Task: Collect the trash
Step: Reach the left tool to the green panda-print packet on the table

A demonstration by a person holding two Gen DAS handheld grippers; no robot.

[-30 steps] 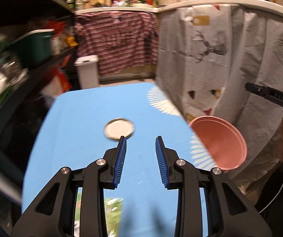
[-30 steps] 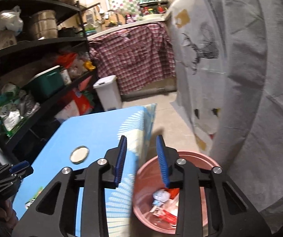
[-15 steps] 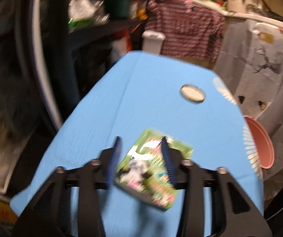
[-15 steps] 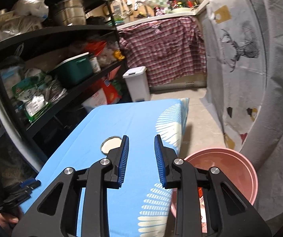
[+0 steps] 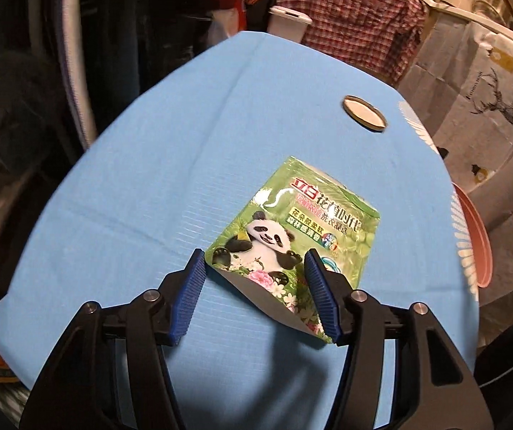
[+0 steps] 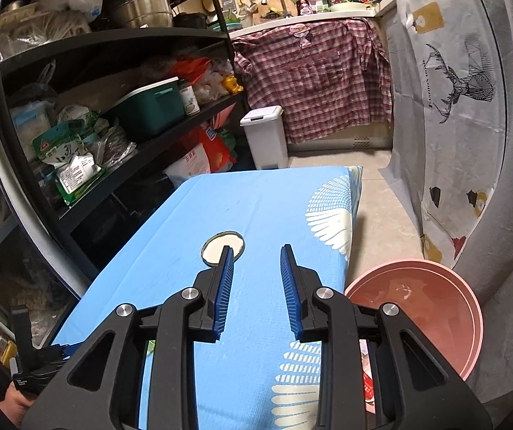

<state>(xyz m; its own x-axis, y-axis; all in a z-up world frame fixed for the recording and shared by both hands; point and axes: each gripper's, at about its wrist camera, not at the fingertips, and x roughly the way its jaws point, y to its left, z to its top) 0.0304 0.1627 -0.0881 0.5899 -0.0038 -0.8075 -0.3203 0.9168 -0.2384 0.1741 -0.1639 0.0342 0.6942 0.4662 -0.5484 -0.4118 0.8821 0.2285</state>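
A green panda-print pouch lies flat on the blue-covered table. My left gripper hovers over the pouch's near end. Its jaws are opening, the pouch's lower edge sits between them, and the pads do not press on it. A round metal lid rests farther back on the cloth. In the right wrist view the lid lies just beyond the left fingertip of my right gripper, which is open and empty above the table. A pink basin with scraps inside stands on the floor at the table's right side.
Black shelves packed with bags and pots run along the table's left side. A white pedal bin and a hanging plaid shirt stand beyond the far end. A deer-print cloth hangs on the right.
My left gripper swung left and dipped from the lid to the panda pouch, and its jaws widened. My right gripper moved from above the pink basin to over the table, facing the lid.
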